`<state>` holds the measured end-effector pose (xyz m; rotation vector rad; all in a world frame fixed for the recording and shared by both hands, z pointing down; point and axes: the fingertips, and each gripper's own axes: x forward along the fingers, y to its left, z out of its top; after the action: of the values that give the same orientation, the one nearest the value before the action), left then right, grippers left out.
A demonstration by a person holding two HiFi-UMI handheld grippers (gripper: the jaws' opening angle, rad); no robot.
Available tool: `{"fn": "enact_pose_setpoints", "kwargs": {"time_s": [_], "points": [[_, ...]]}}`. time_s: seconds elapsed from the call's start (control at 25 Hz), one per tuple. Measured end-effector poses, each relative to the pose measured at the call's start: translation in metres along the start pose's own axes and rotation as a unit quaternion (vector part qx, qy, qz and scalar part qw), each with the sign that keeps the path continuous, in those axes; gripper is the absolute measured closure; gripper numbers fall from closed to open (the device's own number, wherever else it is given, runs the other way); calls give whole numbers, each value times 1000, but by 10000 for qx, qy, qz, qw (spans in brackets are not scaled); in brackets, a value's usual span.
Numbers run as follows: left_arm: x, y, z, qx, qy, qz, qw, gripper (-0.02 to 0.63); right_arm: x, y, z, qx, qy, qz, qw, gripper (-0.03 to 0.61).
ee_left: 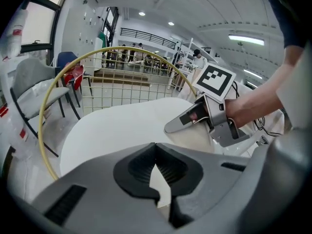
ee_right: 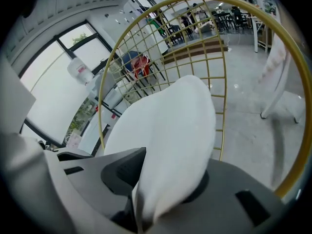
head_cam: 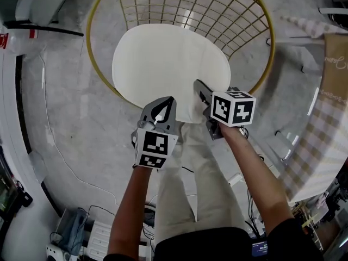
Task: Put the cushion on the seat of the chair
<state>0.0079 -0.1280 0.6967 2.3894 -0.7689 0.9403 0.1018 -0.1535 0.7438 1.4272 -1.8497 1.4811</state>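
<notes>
- The white round cushion (head_cam: 171, 64) lies flat on the seat of the gold wire chair (head_cam: 185, 4). It covers the seat inside the round rim, with the grid backrest rising behind it.
- Its near edge, on the person's side, reaches out towards the two grippers; the rest of it sits smooth and level.
- The right gripper (head_cam: 199, 89) is at that near edge. In the right gripper view the claw (ee_right: 170, 172) stands wide, with a thick fold of the cushion (ee_right: 170, 130) between its jaws. The fold rests against one jaw and does not look squeezed.
- The left gripper (head_cam: 167, 105) hangs just beside the cushion's near edge, left of the right gripper and apart from it. In its own view the claw (ee_left: 156, 146) is closed, its tips meeting. The cushion (ee_left: 122, 126) lies beyond them, and nothing is pinched at the tips.
- The marker cube (head_cam: 232, 107) on the right gripper faces up; the left gripper's cube (head_cam: 155, 148) sits lower, nearer the person.
- The person stands right at the chair's front, cream trousers (head_cam: 185, 167) below the grippers, both forearms reaching forward.
- Pale marbled floor (head_cam: 81, 107) surrounds the chair.
- A grey chair (ee_left: 34, 82) and a red one (ee_left: 73, 74) stand off by the windows.
</notes>
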Motion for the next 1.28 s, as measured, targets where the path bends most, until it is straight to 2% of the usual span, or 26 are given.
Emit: {"fn": "enact_pose_setpoints", "kwargs": {"time_s": [0.36, 0.68, 1.12, 1.28], "points": [[46, -5, -1, 130, 233, -214, 9994, 609, 6, -12, -1, 115, 71, 23, 9999, 428], [81, -8, 11, 517, 424, -485, 9966, 609, 9, -15, -2, 190, 80, 30, 9998, 423], [106, -20, 10, 894, 663, -742, 9910, 609, 16, -36, -7, 334, 311, -52, 9989, 423], [112, -23, 10, 914, 679, -815, 9902, 609, 21, -39, -11, 335, 406, -56, 9986, 423]]}}
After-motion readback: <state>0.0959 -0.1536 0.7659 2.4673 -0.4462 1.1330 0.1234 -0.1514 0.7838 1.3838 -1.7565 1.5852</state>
